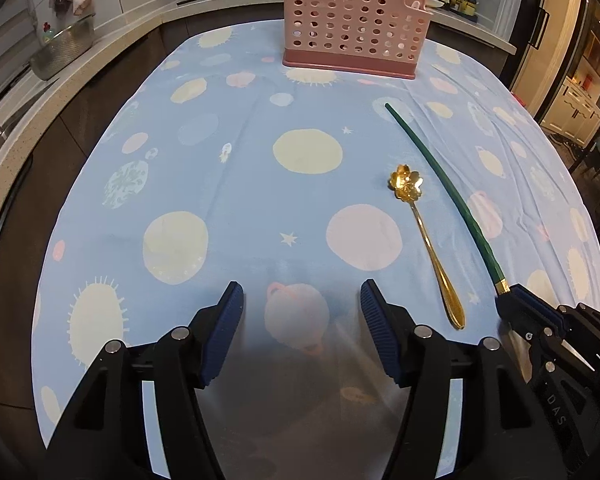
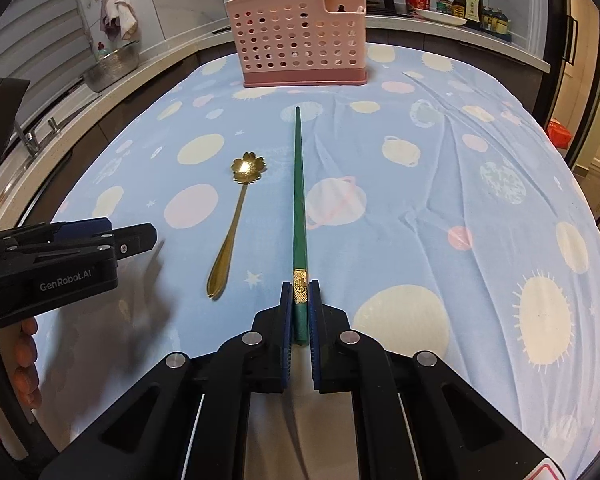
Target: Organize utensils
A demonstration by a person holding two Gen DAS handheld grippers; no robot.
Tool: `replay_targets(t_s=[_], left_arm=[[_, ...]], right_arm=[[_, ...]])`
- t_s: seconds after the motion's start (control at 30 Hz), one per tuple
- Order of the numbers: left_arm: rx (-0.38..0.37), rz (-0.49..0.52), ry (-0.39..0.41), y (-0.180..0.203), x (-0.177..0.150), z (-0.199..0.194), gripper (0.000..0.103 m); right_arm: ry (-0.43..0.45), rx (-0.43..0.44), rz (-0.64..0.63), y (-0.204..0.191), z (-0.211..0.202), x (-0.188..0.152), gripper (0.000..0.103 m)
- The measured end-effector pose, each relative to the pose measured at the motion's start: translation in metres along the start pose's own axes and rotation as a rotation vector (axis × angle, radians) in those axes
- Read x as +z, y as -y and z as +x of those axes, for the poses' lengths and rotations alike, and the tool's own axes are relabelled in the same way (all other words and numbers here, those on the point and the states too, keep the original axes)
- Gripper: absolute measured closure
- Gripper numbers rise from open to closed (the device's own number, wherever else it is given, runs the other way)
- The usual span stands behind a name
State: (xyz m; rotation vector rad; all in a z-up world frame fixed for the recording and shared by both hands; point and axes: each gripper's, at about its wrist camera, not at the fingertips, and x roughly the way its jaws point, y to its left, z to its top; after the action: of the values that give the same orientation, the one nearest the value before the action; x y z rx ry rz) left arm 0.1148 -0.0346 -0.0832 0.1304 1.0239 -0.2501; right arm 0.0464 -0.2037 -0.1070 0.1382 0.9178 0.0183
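A long green chopstick with a gold band lies on the blue planet-print tablecloth, pointing toward the pink perforated utensil holder. My right gripper is shut on the chopstick's thick near end. A gold spoon with a flower-shaped bowl lies just left of the chopstick. In the left wrist view the spoon and chopstick lie to the right, and my left gripper stands open over bare cloth with nothing between its fingers. The right gripper shows at the chopstick's end.
The pink holder stands at the table's far edge with several chopsticks sticking out. A kitchen counter with a metal bowl, a stove and sauce bottles runs behind. A person's fingers show at the left.
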Motion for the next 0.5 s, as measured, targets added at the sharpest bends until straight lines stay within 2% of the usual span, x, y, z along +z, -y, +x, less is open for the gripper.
replay_targets(t_s=[0.13, 0.3, 0.37, 0.43, 0.5], left_arm=[[-0.031, 0.025, 0.007, 0.018, -0.004, -0.005, 0.037], [-0.078, 0.066, 0.007, 0.043, -0.011, -0.008, 0.036], [-0.099, 0.075, -0.002, 0.050, -0.014, -0.005, 0.037], [-0.100, 0.083, -0.012, 0.055, -0.016, 0.000, 0.043], [-0.092, 0.089, -0.011, 0.058, -0.017, 0.002, 0.044]], right_arm=[[0.002, -0.018, 0.035, 0.016, -0.006, -0.002, 0.096], [-0.002, -0.026, 0.063, 0.031, -0.012, -0.007, 0.096], [-0.004, -0.024, 0.068, 0.034, -0.013, -0.009, 0.096], [-0.006, -0.023, 0.070, 0.036, -0.014, -0.011, 0.096], [-0.006, -0.019, 0.071, 0.038, -0.015, -0.013, 0.096]])
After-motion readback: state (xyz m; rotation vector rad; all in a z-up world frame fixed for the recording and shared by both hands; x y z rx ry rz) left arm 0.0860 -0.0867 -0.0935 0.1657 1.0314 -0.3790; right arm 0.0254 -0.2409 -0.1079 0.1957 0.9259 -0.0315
